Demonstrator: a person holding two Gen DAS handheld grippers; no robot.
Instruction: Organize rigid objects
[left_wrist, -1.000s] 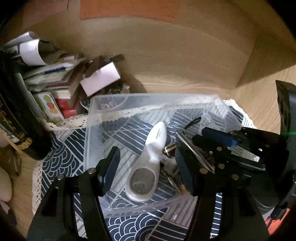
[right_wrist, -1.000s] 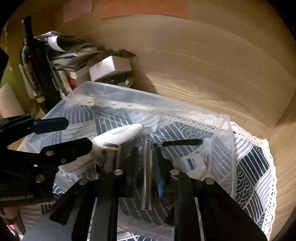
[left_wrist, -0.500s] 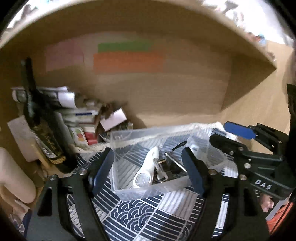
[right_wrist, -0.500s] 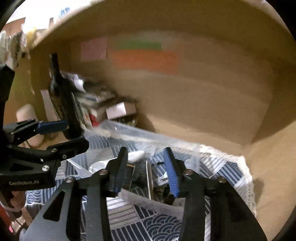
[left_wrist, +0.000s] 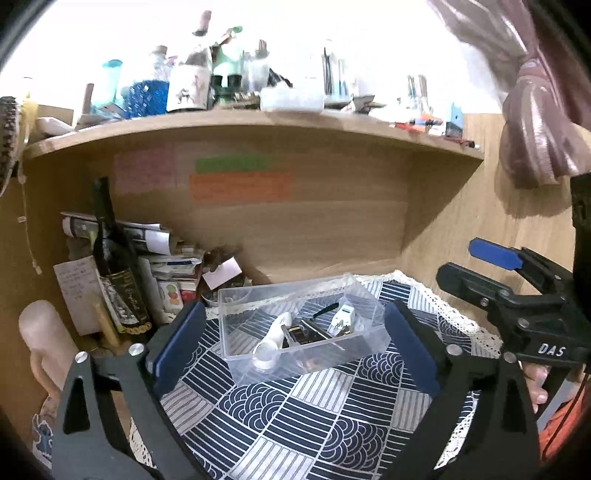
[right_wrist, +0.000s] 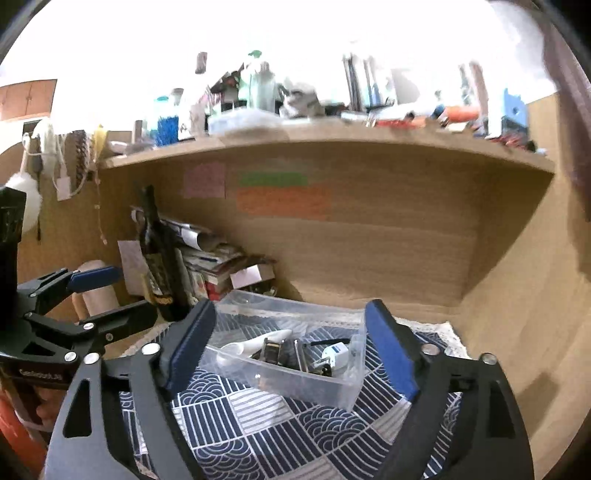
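a clear plastic bin (left_wrist: 306, 354) sat on a navy patterned cloth with a lace edge (left_wrist: 295, 424), inside a wooden desk alcove. in the bin lay a white handled tool (left_wrist: 271, 341), a white plug adapter (left_wrist: 343, 319), a thin black-handled tool (left_wrist: 325, 310) and some metal pieces (left_wrist: 303, 332) too jumbled to name. the left gripper (left_wrist: 295, 360) hung over the near side of the cloth, its blue-padded fingers spread wide and holding nothing, the bin framed between them. the right gripper (right_wrist: 288, 350) was likewise spread and empty, with the bin (right_wrist: 284, 380) between its fingers and apart from both pads. a dark wine bottle (left_wrist: 118, 266) stood upright to the left of the bin, beside a heap of papers and small boxes (left_wrist: 173, 266). pink, green and orange sticky notes (left_wrist: 240, 181) were on the back panel, and a crowded shelf (left_wrist: 258, 122) ran above.
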